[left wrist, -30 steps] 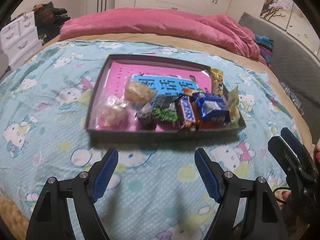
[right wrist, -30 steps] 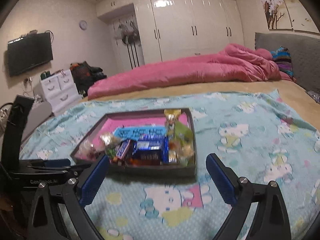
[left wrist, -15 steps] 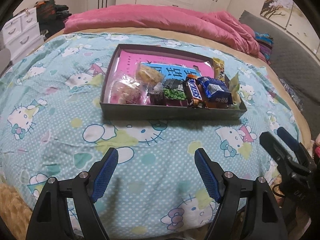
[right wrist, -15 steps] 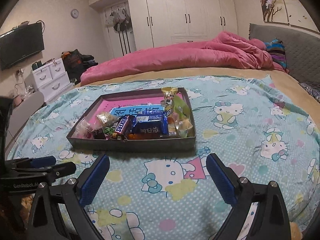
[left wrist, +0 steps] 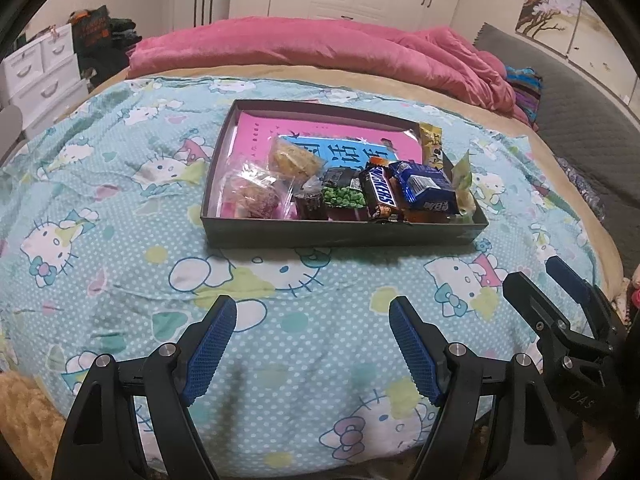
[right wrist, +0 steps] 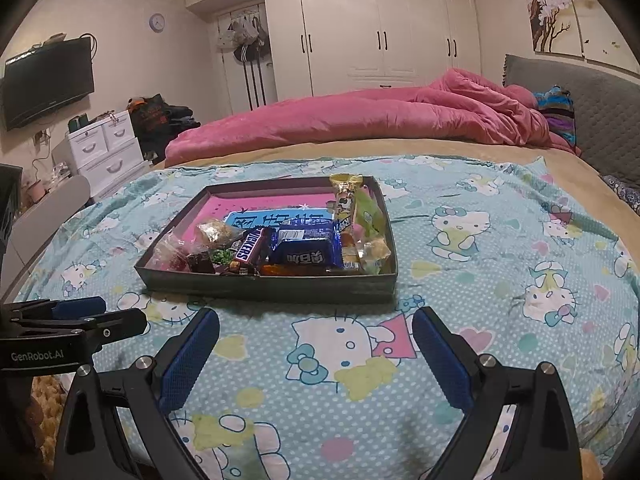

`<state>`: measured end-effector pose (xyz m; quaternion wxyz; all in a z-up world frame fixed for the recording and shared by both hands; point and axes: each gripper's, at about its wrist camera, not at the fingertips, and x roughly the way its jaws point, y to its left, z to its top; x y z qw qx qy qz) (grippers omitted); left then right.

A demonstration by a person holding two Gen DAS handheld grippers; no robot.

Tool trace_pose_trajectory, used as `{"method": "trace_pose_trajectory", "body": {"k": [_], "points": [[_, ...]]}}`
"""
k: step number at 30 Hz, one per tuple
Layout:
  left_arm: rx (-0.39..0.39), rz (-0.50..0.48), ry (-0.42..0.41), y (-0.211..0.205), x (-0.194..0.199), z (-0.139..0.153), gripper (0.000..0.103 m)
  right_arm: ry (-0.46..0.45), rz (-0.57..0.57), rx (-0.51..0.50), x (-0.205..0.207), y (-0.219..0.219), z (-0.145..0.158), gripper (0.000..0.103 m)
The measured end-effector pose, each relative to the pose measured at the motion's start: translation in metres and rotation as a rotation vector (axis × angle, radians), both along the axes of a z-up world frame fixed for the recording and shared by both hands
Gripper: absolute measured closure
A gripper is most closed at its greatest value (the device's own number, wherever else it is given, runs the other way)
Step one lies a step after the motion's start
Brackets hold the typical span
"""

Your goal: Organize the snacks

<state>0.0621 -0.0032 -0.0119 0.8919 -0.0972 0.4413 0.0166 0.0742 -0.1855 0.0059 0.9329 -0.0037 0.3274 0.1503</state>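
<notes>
A dark shallow box [left wrist: 344, 236] [right wrist: 272, 286] lies on the bed with several snacks along its near side: a Snickers bar [left wrist: 380, 192] [right wrist: 250, 248], a blue packet [left wrist: 426, 192] [right wrist: 306, 256], green peas [left wrist: 344, 196], clear bags [left wrist: 256, 196] and a yellow packet [right wrist: 345, 200]. My left gripper [left wrist: 312, 344] is open and empty, well short of the box. My right gripper [right wrist: 316, 356] is open and empty, also short of the box. Each gripper shows in the other's view, the right one [left wrist: 560, 300] and the left one [right wrist: 76, 314].
The bed has a light blue Hello Kitty sheet [left wrist: 120, 208] [right wrist: 480, 280]. A pink duvet [left wrist: 320, 44] [right wrist: 360, 120] lies bunched at the far side. White drawers [right wrist: 104, 148] stand to the left, a grey headboard [right wrist: 580, 96] to the right.
Both grippers have drawn back from the box and risen, so the box sits farther away in both views. Both stay open and empty.
</notes>
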Motion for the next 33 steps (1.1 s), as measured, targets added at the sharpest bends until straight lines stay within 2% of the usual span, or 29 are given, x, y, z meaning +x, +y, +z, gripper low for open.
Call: {"method": "trace_pose_trajectory", "body": {"k": [33], "points": [[0.021,0.010,0.005,0.0015,0.0016,-0.0009,0.023,-0.006,-0.023,0.002,0.0015,-0.0061,-0.0003,0.005]]}}
